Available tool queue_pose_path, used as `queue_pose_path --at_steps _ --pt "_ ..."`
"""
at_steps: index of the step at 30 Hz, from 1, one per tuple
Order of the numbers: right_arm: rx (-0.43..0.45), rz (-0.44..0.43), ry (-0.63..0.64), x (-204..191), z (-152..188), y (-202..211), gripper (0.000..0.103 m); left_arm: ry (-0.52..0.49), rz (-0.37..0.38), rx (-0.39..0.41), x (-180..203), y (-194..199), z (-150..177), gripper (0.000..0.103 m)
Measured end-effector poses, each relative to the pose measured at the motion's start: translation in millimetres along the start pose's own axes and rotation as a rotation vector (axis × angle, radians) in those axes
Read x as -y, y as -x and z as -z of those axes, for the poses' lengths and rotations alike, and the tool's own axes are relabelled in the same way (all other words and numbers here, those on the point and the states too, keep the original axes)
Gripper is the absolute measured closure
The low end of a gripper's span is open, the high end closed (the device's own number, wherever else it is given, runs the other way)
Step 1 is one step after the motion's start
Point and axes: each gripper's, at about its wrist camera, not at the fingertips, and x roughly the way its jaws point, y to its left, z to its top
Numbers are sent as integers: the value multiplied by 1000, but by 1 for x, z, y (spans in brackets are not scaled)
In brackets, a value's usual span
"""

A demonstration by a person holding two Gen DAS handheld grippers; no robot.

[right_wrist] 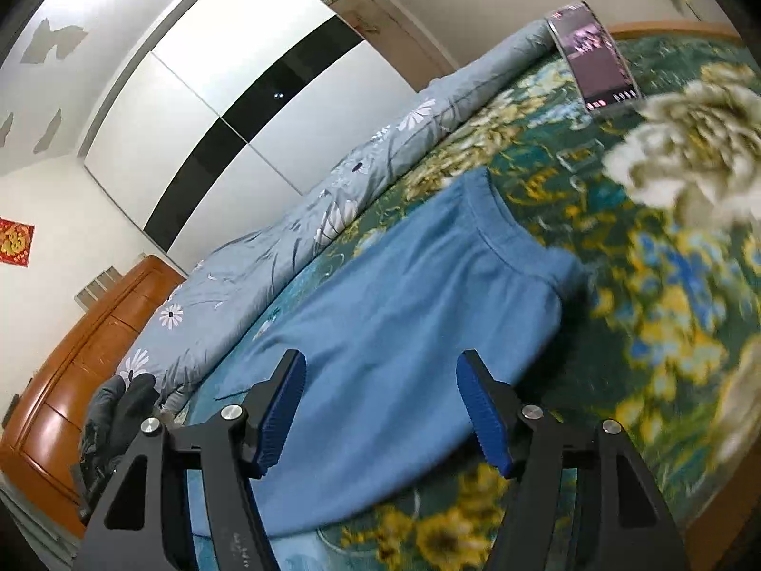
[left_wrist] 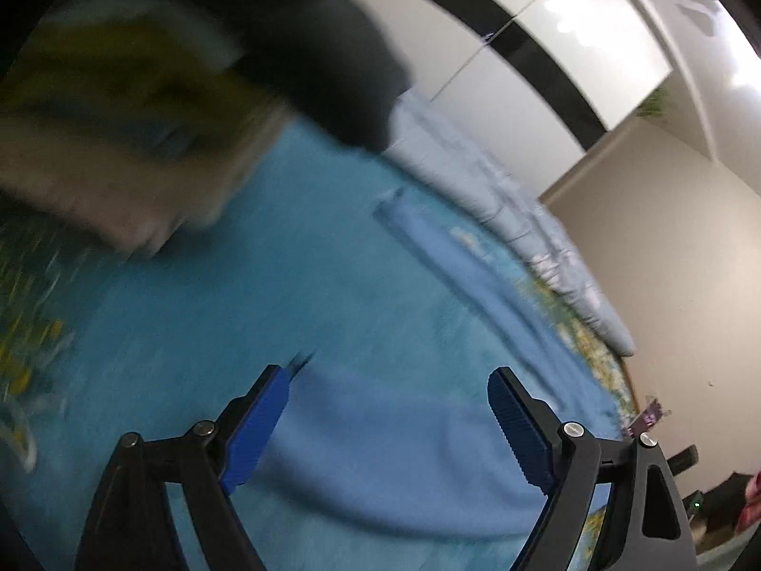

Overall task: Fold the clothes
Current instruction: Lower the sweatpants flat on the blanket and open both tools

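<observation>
The left claw (left_wrist: 387,421) is hanging with jaws apart and empty over the blue garment (right_wrist: 395,314) lying flat on the flowered bed (right_wrist: 666,333), the right claw (right_wrist: 380,411) likewise, so a fold seems finished and the next calls for gripping an edge.

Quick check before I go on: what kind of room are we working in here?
Most likely a bedroom. The blue garment lies on a bed with a floral cover, a rolled quilt runs along it, and a wardrobe stands behind.
</observation>
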Motion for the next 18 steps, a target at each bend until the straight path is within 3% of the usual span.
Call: queue_pose_path --at_steps 2,7,11,18 --pt "0 -34 -29 5 5 4 23 41 -23 -36 -10 -1 15 15" --pt "-5 -50 -49 11 12 11 22 117 -16 -108 -16 -11 41 14" --pt "12 -11 -61 19 12 17 22 78 -18 -104 -8 -17 48 11" --pt "-19 8 -100 28 13 8 22 99 -4 -99 -12 -16 50 9"
